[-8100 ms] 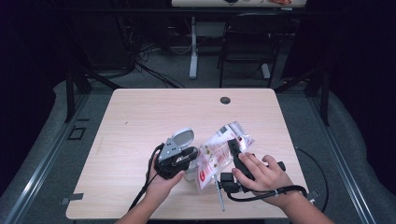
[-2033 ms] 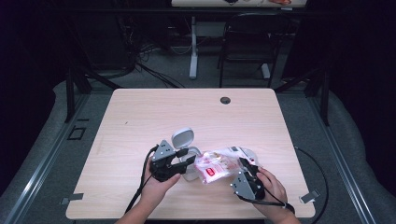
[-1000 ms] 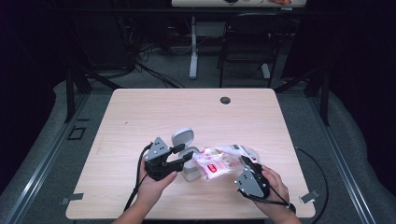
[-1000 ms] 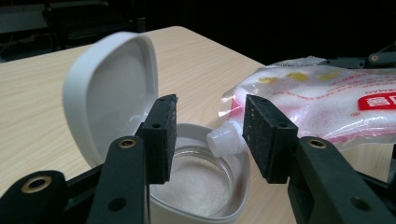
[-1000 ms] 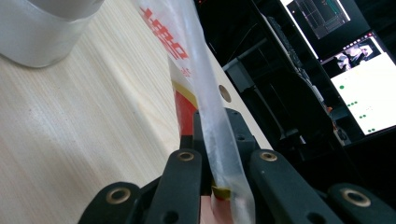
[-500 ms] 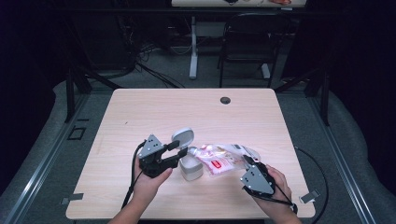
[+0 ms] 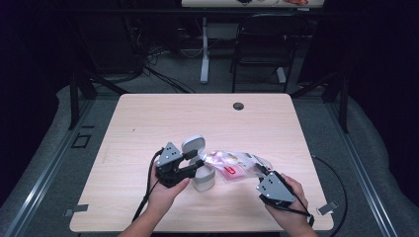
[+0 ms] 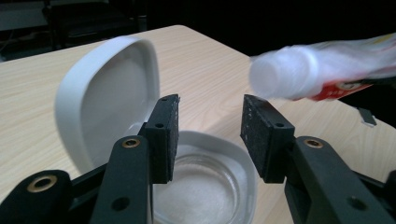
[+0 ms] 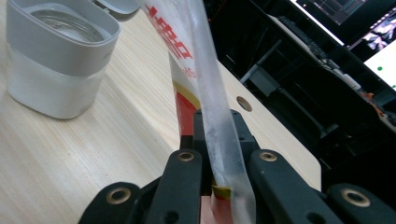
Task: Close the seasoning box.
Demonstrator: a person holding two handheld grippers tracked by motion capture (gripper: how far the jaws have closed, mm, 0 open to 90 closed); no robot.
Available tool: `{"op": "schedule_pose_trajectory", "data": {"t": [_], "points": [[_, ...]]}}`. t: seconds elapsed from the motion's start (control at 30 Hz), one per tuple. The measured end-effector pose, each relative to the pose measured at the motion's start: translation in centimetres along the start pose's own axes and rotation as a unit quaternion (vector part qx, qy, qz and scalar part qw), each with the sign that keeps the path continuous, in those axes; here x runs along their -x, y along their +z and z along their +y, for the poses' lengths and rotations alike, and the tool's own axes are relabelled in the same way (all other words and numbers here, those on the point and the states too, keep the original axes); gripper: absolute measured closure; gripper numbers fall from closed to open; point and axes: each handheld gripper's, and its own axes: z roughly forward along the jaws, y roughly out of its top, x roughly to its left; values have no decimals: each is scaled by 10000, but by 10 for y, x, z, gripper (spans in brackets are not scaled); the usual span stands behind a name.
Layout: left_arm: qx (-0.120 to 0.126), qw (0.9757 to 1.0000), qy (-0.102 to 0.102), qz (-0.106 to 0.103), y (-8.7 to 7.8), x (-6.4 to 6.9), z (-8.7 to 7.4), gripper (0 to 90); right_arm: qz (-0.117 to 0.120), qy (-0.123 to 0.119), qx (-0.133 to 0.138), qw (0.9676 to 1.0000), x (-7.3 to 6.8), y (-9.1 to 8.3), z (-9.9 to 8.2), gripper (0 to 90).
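Note:
A small white container (image 7: 203, 179) stands on the table with its flip lid (image 7: 192, 144) swung up and open. In the left gripper view its round mouth (image 8: 210, 186) lies just below my jaws, the lid (image 8: 107, 88) to their left. My left gripper (image 7: 194, 165) is open over the container with nothing between its pads. A clear pouch with red print (image 7: 233, 166) hangs level over the table. Its white spout (image 8: 280, 74) points toward the container. My right gripper (image 9: 219, 140) is shut on the pouch's (image 9: 205, 70) tail end, right of the container (image 9: 56, 60).
The wooden table (image 7: 148, 123) has a round cable hole (image 7: 238, 105) near its far edge. Cables trail from both grippers off the near edge. A chair (image 7: 262, 44) and a desk leg stand on the floor beyond the table.
Since a second ago the left gripper has drawn slightly left off the container. The right hand has shifted a little right and kept the pouch lifted with its spout toward the container.

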Motion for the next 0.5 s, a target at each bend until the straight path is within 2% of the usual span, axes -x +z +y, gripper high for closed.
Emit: {"op": "schedule_pose_trajectory", "data": {"t": [0.13, 0.27, 0.3, 0.5], "points": [[100, 9999, 30, 34, 0, 3, 4, 580, 124, 97, -30, 9999, 0, 3, -3, 857], [79, 9999, 60, 41, 1, 2, 7, 595, 203, 174, -15, 9996, 0, 3, -5, 857], [158, 9999, 25, 47, 2, 3, 7, 602, 219, 168, -17, 9996, 0, 3, -5, 857], [114, 9998, 109, 76, 2, 3, 13, 629, 415, 297, 2, 9987, -1, 5, -7, 859]]}}
